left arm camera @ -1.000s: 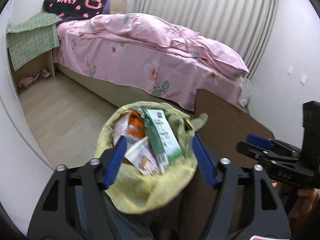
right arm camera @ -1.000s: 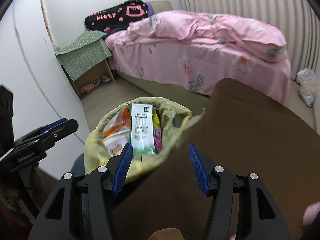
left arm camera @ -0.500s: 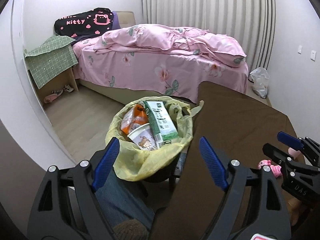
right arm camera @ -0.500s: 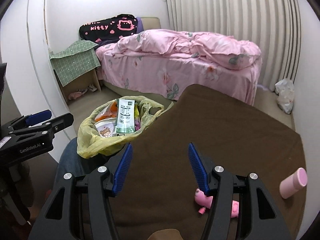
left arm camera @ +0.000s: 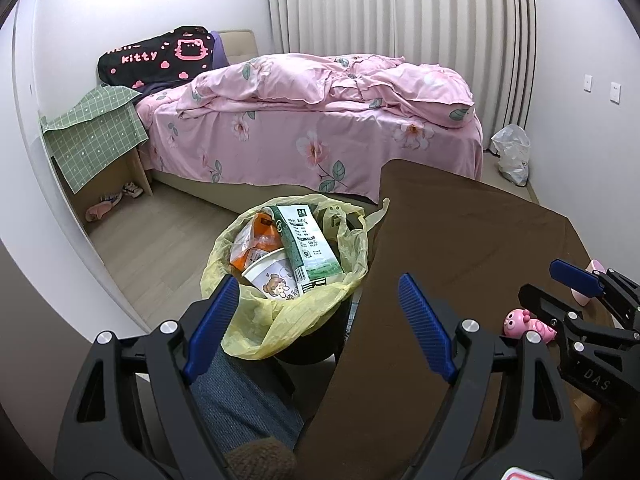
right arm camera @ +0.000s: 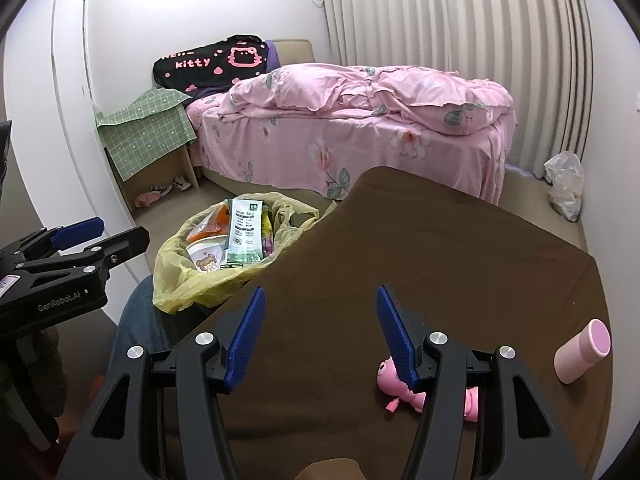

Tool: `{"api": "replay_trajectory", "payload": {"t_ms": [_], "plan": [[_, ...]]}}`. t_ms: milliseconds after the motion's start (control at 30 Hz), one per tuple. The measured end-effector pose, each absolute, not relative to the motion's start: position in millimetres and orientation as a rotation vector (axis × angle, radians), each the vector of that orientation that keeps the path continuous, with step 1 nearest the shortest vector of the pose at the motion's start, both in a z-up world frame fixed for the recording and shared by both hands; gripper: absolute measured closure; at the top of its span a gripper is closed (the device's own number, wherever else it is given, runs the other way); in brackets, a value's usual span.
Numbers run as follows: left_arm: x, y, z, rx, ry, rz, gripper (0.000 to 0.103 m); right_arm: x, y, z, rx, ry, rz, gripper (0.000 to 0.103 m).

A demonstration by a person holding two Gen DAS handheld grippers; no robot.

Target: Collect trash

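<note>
A dark bin lined with a yellow bag (left arm camera: pixel 280 320) (right arm camera: pixel 180 280) stands on the floor beside the brown table (left arm camera: pixel 460 248) (right arm camera: pixel 440 260). In it lie a green-and-white carton (left arm camera: pixel 308 248) (right arm camera: pixel 244 232), a paper cup (left arm camera: pixel 272 276) and an orange wrapper (left arm camera: pixel 256 240). My left gripper (left arm camera: pixel 318 284) hangs open above the near side of the bin and holds nothing. My right gripper (right arm camera: pixel 320 292) is open over the table, nothing between its fingers. A pink toy (right arm camera: pixel 386 376) (left arm camera: pixel 528 324) lies by its right finger, and a pink cylinder (right arm camera: pixel 582 350) lies further right.
A person's jeans-clad leg (left arm camera: pixel 240 392) (right arm camera: pixel 136 320) is just in front of the bin. A pink bed (left arm camera: pixel 320 120) fills the far side, with a green-cloth-covered stand (left arm camera: pixel 96 136) to its left. A white plastic bag (right arm camera: pixel 566 184) sits on the floor by the curtain.
Both grippers have drawn back from the bin, which now looks smaller and farther off. The table top, pink toy and pink cylinder have come into view. The left jaws stand slightly wider.
</note>
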State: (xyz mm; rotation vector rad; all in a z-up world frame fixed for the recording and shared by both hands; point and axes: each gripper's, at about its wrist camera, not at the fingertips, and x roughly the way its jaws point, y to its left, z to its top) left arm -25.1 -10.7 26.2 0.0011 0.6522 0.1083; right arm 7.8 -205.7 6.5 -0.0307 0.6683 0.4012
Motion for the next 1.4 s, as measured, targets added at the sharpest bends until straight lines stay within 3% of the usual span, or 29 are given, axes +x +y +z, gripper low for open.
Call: {"api": "replay_trajectory", "payload": {"t_ms": [1400], "plan": [[-22.9, -15.2, 27.6, -0.001, 0.651, 0.082, 0.025, 5.7, -200.3, 13.0, -0.045, 0.669, 0.395, 0.049]]}}
